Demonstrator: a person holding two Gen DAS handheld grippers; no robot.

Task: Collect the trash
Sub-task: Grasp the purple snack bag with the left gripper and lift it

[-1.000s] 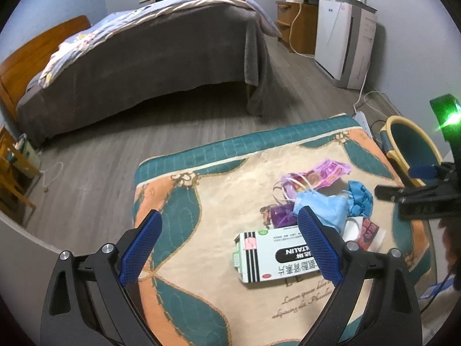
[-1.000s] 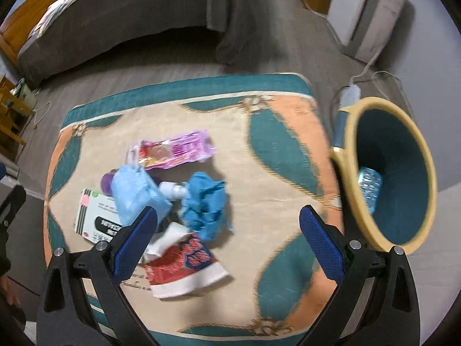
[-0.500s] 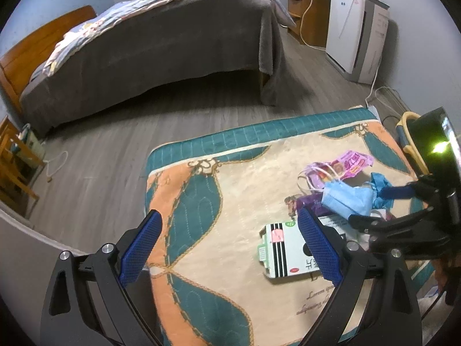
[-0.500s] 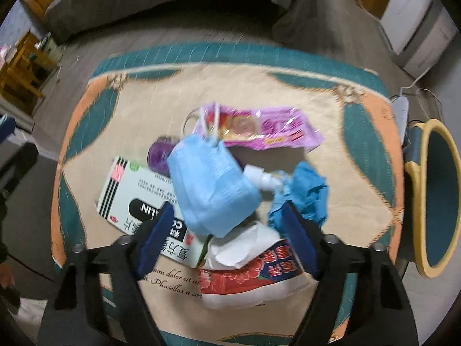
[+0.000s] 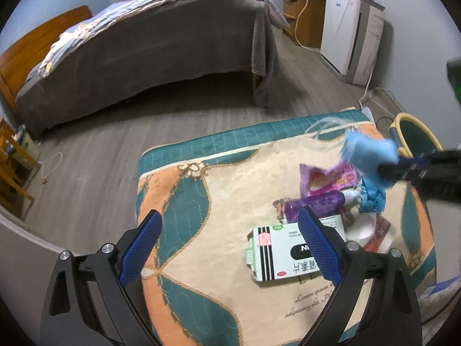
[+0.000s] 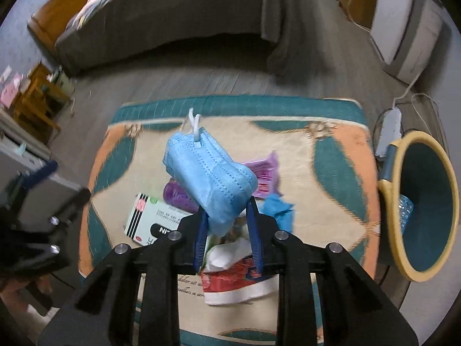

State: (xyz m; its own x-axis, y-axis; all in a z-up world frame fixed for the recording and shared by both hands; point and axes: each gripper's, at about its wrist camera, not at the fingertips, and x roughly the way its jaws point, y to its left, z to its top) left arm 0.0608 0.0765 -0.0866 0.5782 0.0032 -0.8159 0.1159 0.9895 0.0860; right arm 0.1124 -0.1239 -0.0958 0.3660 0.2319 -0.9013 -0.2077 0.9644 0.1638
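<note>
Light blue face mask (image 6: 209,178)

Your right tool (image 6: 227,216) has just closed its jaws on the blue face mask (image 6: 210,178), which a second ago lay on the rug among the other trash. The mask is now lifted clear of the pile, its white ear loops (image 6: 194,125) dangling, and the purple bottle (image 5: 314,206) it covered is now showing.
</note>
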